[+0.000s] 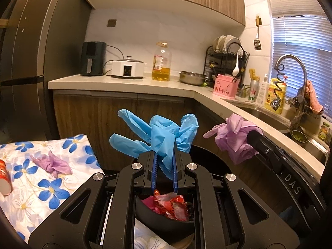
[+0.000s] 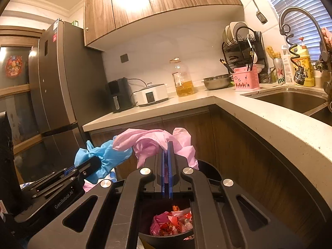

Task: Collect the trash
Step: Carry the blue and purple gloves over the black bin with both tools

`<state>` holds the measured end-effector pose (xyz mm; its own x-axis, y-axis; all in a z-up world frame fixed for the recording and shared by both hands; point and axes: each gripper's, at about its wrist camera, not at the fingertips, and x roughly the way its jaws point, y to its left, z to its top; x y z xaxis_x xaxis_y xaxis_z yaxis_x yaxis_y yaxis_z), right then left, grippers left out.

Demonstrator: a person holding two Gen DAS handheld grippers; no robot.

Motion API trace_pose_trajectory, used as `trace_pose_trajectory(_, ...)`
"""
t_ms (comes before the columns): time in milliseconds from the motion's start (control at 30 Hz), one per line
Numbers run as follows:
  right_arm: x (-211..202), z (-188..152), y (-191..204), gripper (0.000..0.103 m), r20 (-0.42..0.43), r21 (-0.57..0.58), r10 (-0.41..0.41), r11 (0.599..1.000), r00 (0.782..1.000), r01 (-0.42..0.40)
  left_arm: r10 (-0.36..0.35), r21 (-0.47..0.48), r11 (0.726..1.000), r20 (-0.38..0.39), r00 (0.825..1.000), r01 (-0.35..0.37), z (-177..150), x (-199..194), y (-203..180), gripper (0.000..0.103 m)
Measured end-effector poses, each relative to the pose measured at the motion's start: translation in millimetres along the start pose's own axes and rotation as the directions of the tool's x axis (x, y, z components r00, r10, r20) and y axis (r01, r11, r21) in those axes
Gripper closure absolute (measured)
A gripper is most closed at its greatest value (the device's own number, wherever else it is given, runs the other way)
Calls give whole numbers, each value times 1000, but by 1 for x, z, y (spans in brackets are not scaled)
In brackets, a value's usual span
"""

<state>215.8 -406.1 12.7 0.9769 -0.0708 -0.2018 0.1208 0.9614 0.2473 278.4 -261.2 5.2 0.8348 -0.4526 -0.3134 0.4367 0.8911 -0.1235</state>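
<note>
My left gripper (image 1: 165, 155) is shut on a blue glove (image 1: 164, 132) and holds it above the black trash bin (image 1: 157, 217), which holds red and pink wrappers (image 1: 170, 205). My right gripper (image 2: 165, 147) is shut on a pink glove (image 2: 153, 141), also above the bin (image 2: 166, 238). In the left wrist view the right gripper (image 1: 252, 137) shows at the right with the pink glove (image 1: 234, 134). In the right wrist view the left gripper (image 2: 94, 161) shows at the left with the blue glove (image 2: 103, 159). Another purple glove (image 1: 51, 164) lies on the flowered cloth (image 1: 31, 176).
A red paper cup (image 1: 5, 178) lies at the cloth's left edge. The L-shaped counter (image 2: 259, 114) carries an air fryer (image 1: 92, 59), cooker, oil bottle (image 1: 161, 62), steel bowl, pink caddy (image 1: 225, 88) and dish rack. The sink (image 2: 290, 99) is at the right. A fridge (image 2: 56, 78) stands left.
</note>
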Motion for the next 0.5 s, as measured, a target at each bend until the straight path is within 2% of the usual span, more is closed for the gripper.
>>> trace_pose_trajectory(500,8,-2,-1,99,-12,16,-3,1000,1000,3,-7,-7,1000,-23,1000,7,-3,16,2,92)
